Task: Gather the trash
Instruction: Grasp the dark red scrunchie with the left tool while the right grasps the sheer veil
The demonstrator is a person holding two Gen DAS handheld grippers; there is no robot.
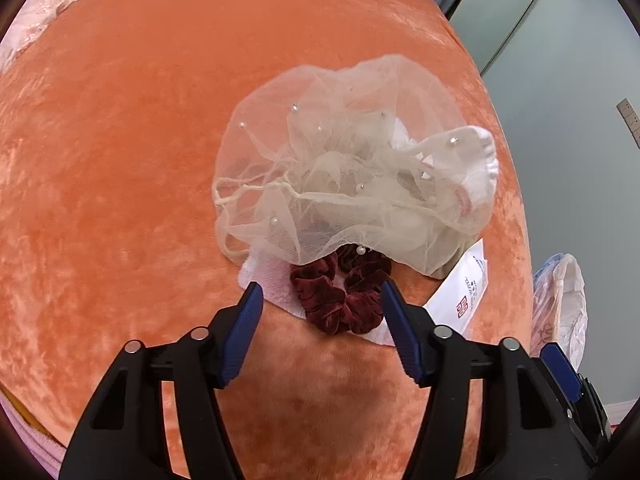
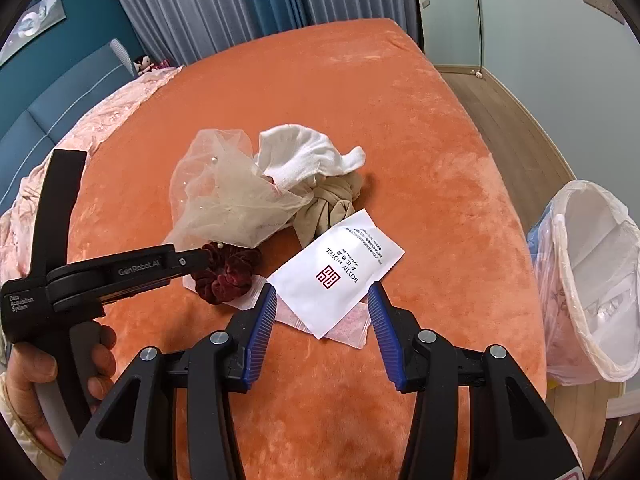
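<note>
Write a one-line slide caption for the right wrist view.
Open right tool poised over a white hotel packet on the orange bed, lined bin waiting alongside.

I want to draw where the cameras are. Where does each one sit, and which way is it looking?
Left wrist: sits on the left gripper, looking down its open blue fingers at the red scrunchie and veil.
Right wrist: sits on the right gripper, facing the white packet; the left hand and trash bag show.
Shared: scrunchie, veil, packet, orange bed.
</note>
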